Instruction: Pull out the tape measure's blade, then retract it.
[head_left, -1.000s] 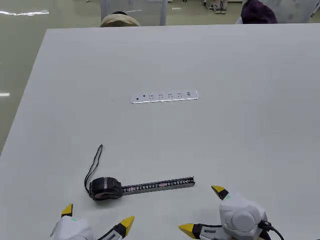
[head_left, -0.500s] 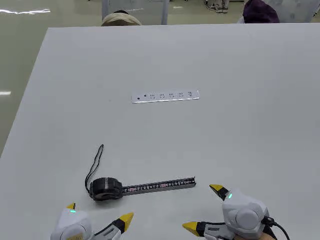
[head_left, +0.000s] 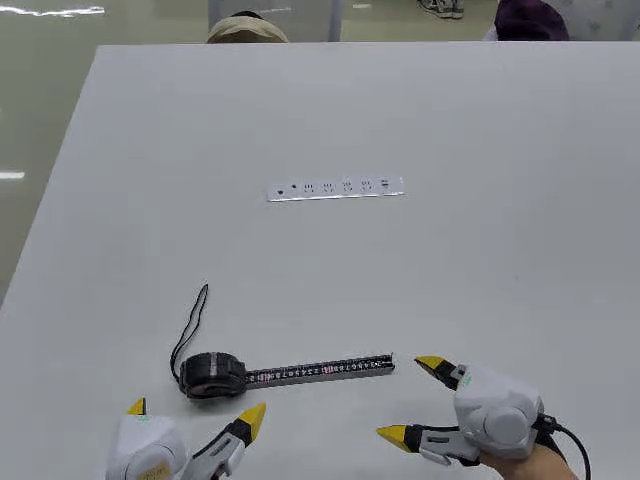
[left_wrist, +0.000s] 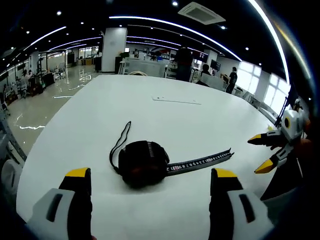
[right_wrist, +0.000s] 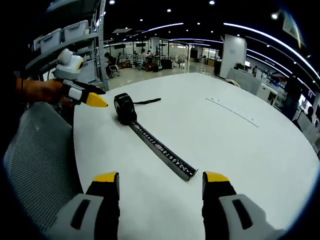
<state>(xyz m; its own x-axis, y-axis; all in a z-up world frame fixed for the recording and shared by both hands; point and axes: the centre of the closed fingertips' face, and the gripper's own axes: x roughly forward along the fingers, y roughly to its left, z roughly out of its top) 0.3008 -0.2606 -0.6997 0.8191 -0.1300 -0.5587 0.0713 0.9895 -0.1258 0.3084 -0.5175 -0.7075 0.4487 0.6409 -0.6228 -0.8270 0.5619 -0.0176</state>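
Your tape measure (head_left: 212, 375) lies on the white table (head_left: 450, 150) near the edge closest to you. Its blade (head_left: 320, 370) is drawn out partway and lies flat on the surface, running off to your right. A black wrist loop (head_left: 190, 325) trails from the case away from you, and a white power strip (head_left: 335, 188) lies farther up the table, well apart from everything else. Your left gripper (head_left: 195, 410) sits just short of the case with its yellow-tipped jaws spread wide and nothing between them. In the left gripper view the case rests just beyond the two tips, roughly centred between them. Your right gripper (head_left: 411, 398) is near the blade's free end, with its jaws likewise apart and empty. In the right gripper view the blade's tip lies just ahead of the gap between the jaws, and the blade runs away from it toward the case. Neither gripper touches the tape measure. Whether the grippers rest on the table or hang above it cannot be told.
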